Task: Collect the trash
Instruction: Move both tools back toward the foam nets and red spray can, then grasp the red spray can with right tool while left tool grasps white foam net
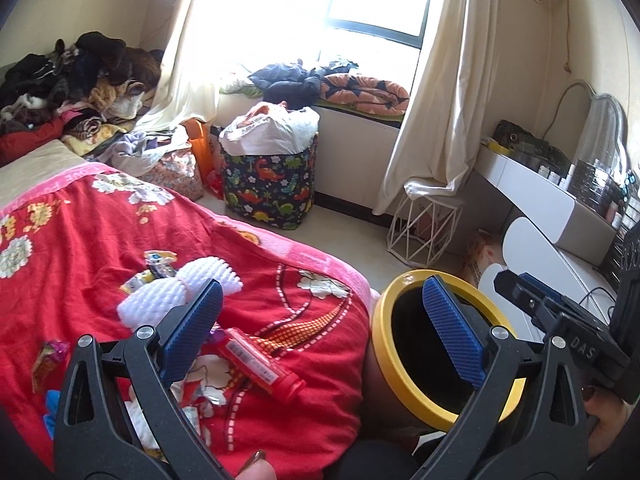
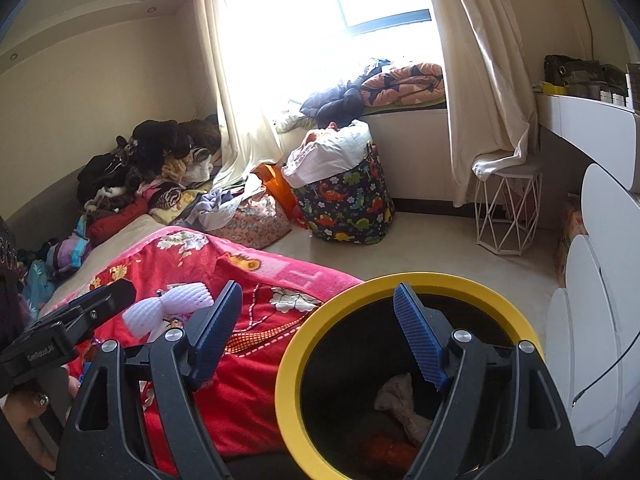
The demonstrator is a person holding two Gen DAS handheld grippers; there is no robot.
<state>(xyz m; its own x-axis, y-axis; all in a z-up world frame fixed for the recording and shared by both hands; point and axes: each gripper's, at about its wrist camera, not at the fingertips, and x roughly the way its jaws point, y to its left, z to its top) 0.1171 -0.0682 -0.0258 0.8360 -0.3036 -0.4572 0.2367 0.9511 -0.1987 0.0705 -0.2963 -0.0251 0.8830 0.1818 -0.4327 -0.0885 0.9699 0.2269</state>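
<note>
A black bin with a yellow rim [image 1: 384, 344] stands beside the bed; in the right wrist view its rim [image 2: 292, 360] fills the foreground, with crumpled trash [image 2: 400, 404] inside. On the red blanket [image 1: 100, 248] lie a white foam net [image 1: 176, 292], a red tube [image 1: 260, 364] and small wrappers [image 1: 160, 264]. My left gripper [image 1: 324, 320] is open and empty, between the blanket and the bin. My right gripper [image 2: 316, 328] is open and empty, its right finger over the bin. The foam net also shows in the right wrist view [image 2: 168, 308].
A dinosaur-print basket [image 1: 272, 184] of laundry stands on the floor by the window. A white wire stool [image 1: 424, 224] is near the curtain. A white dresser [image 1: 540, 200] runs along the right wall. Clothes are piled at the far end of the bed [image 1: 72, 80].
</note>
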